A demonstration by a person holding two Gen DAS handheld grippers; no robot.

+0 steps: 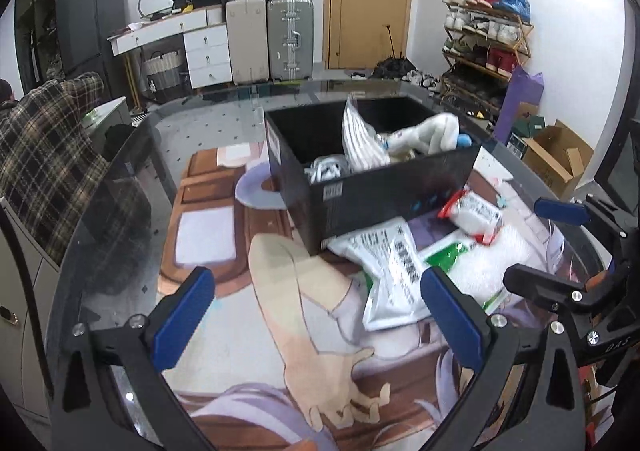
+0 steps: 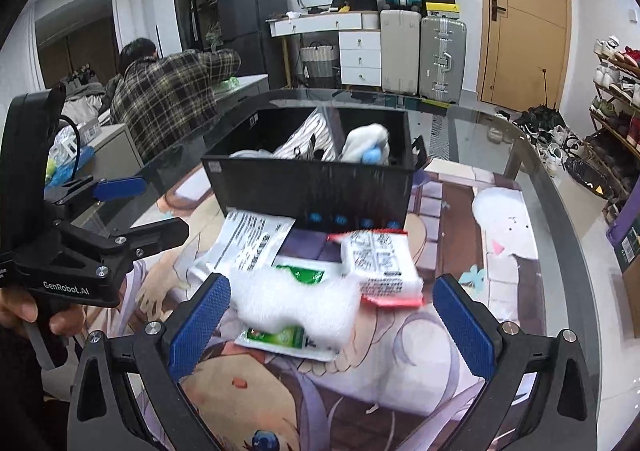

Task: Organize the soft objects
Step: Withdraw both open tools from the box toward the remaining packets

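With both the left gripper [image 1: 320, 319] and right gripper [image 2: 328, 327] held wide and empty, the white fluffy pad [image 2: 296, 303], lying on packets before the black box [image 2: 320, 187], is judged light and squashy, best pinched across its narrow middle.

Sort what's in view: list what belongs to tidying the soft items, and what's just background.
Job: black box, red-edged packet, white foam piece, green-printed pouch, text-printed bag, both open grippers.
Background: suitcases, shoe rack, white drawers.
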